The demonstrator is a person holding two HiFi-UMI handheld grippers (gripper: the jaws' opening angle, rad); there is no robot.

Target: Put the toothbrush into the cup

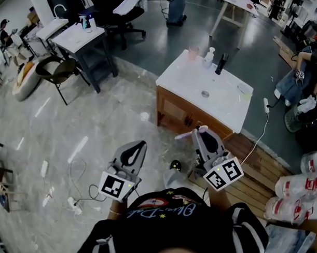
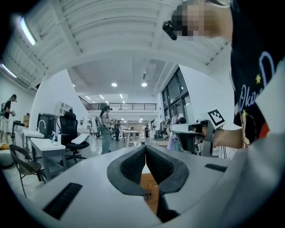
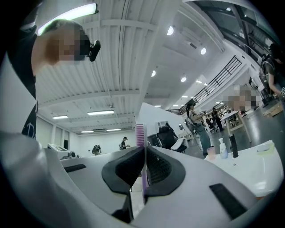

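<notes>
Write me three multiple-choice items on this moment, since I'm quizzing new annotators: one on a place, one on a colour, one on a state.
1. Where is the cup? A floor; B white countertop; C chair.
2. What colour is the toothbrush? A green; B yellow; C pinkish purple.
3. The left tool is? A shut, empty; B wide open; C shut on cup.
Answers: B, it stands at the countertop's far corner beside the pump bottle; C, seen clamped between the right tool's jaws; A, its pads meet with nothing between.

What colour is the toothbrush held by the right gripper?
The toothbrush is purple; right gripper view.
</notes>
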